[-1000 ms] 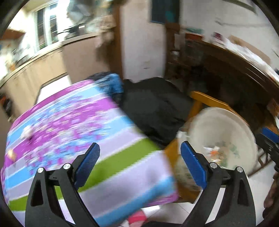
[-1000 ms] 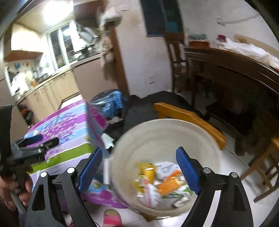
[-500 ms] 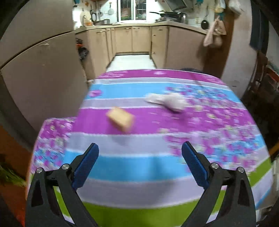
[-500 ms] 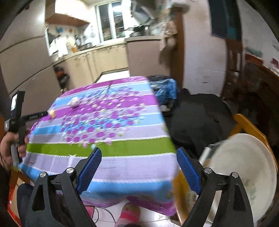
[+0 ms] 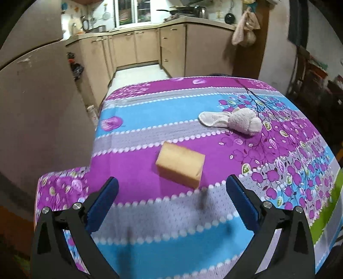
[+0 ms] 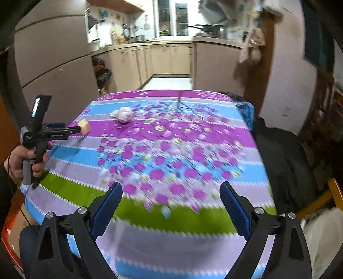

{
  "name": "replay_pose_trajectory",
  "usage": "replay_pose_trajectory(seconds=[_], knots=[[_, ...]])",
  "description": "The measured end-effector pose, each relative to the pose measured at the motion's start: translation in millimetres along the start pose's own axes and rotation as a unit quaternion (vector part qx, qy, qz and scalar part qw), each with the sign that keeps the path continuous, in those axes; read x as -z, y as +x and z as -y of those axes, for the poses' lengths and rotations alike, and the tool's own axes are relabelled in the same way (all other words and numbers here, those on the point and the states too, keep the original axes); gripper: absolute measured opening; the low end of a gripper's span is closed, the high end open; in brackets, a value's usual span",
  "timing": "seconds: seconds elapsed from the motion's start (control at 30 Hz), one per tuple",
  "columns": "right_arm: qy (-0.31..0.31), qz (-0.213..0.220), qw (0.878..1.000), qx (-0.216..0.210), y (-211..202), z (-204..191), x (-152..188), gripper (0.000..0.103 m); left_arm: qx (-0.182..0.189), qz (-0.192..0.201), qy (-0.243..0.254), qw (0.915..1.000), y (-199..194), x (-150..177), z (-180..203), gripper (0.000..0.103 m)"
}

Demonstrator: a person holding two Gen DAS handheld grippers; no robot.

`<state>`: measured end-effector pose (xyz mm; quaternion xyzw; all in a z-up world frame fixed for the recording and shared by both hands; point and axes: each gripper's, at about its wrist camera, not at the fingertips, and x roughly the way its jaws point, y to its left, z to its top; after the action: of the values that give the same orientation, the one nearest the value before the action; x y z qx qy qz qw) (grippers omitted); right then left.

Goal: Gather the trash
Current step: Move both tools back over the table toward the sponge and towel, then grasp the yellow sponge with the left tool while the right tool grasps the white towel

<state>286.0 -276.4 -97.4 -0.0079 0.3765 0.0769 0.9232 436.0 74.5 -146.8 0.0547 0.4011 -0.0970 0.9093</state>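
Indoor light, moderately bright, cool white from the kitchen window (image 5: 130,10) at the back, which is blown out. Left wrist view is fairly sharp: yellow block (image 5: 180,164) and plush toy (image 5: 240,121) are crisp, with smeared dark shadows on the table (image 5: 171,225) near the frame's bottom. Right wrist view is motion-blurred, the cloth's floral print (image 6: 167,163) streaked. Both views bow strongly at the edges, with black vignetted corners. Room sides are dim.
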Motion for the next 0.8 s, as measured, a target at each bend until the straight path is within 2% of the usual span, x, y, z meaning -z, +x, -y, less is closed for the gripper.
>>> replay_pose_trajectory(seconds=[0.23, 0.3, 0.4, 0.47, 0.5, 0.63, 0.8], knots=[[-0.085, -0.013, 0.995, -0.042, 59.4, -46.4, -46.2, 0.092, 0.003, -0.001, 0.003, 1.0000, 17.5, -4.7, 1.4, 0.097], [-0.104, -0.016, 0.993, -0.053, 72.0, -55.7, -55.3, 0.089, 0.005, -0.007, 0.000, 1.0000, 19.6, -3.4, -0.1, 0.096], [-0.138, -0.025, 0.987, -0.078, 97.5, -71.3, -74.8, 0.076, -0.001, 0.001, -0.012, 0.9999, 17.8, -5.1, -3.1, 0.086], [-0.150, -0.029, 0.984, -0.091, 112.3, -77.8, -83.9, 0.067, 0.006, -0.013, -0.025, 0.9996, 22.9, -5.5, -7.5, 0.067], [-0.154, -0.031, 0.983, -0.095, 118.4, -81.5, -88.9, 0.064, 0.016, -0.017, -0.033, 0.9992, 24.5, -5.4, -9.5, 0.065], [-0.176, -0.035, 0.977, -0.117, 145.2, -97.8, -110.2, 0.062, 0.029, -0.020, -0.035, 0.9988, 25.5, -4.6, -5.3, 0.050], [-0.205, -0.047, 0.970, -0.124, 183.3, -116.4, -130.7, 0.062, 0.017, -0.025, -0.026, 0.9992, 29.3, -4.5, 1.6, 0.050]])
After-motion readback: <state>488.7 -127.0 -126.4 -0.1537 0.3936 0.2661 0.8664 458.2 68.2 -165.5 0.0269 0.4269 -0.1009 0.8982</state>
